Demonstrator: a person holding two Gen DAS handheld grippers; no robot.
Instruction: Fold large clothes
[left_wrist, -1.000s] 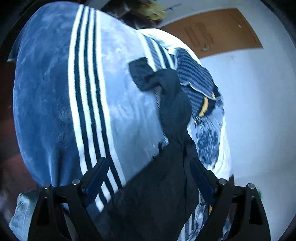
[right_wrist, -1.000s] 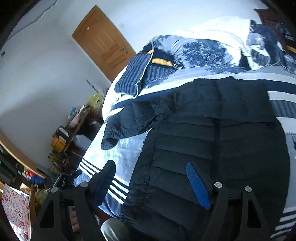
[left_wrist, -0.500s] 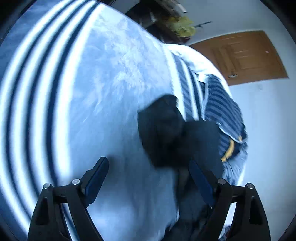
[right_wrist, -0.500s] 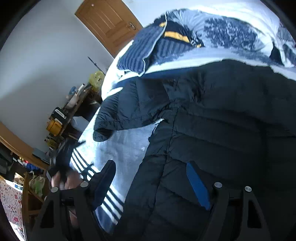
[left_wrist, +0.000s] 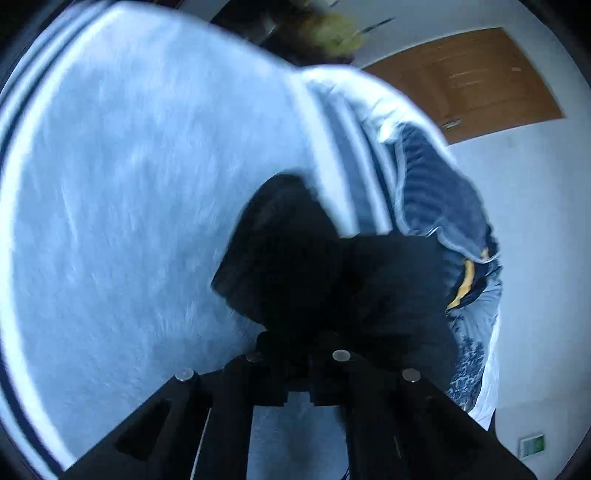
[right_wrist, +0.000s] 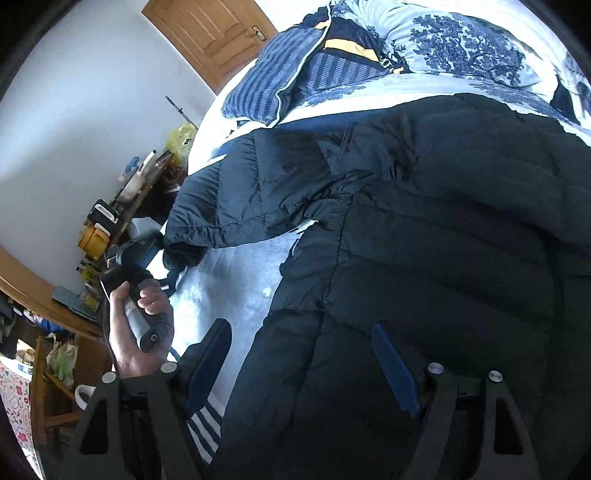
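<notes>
A dark quilted puffer jacket (right_wrist: 424, 229) lay spread across the bed's pale blue striped blanket (left_wrist: 129, 203), below the striped pillow (right_wrist: 269, 85) by the door. Its near sleeve (right_wrist: 236, 206) reached out from the jacket body toward the blanket's edge. The left gripper (left_wrist: 299, 354) had just been closing at the cuff end of that sleeve; its jaws stood drawn together, and dark fabric sat right at their tips, though the blur and shadow kept me from saying whether cloth was truly pinched. The person's hand (right_wrist: 136, 332) held that tool's handle just off the blanket's edge. The right gripper (right_wrist: 303, 365) hung over the jacket's lower side seam with jaws spread wide, nothing between them. I judged the jacket light, soft and puffy, with a slick shell likely to slide and spring back, so seams, cuff and hem seemed the best holds. I could read no brand or writing anywhere.
</notes>
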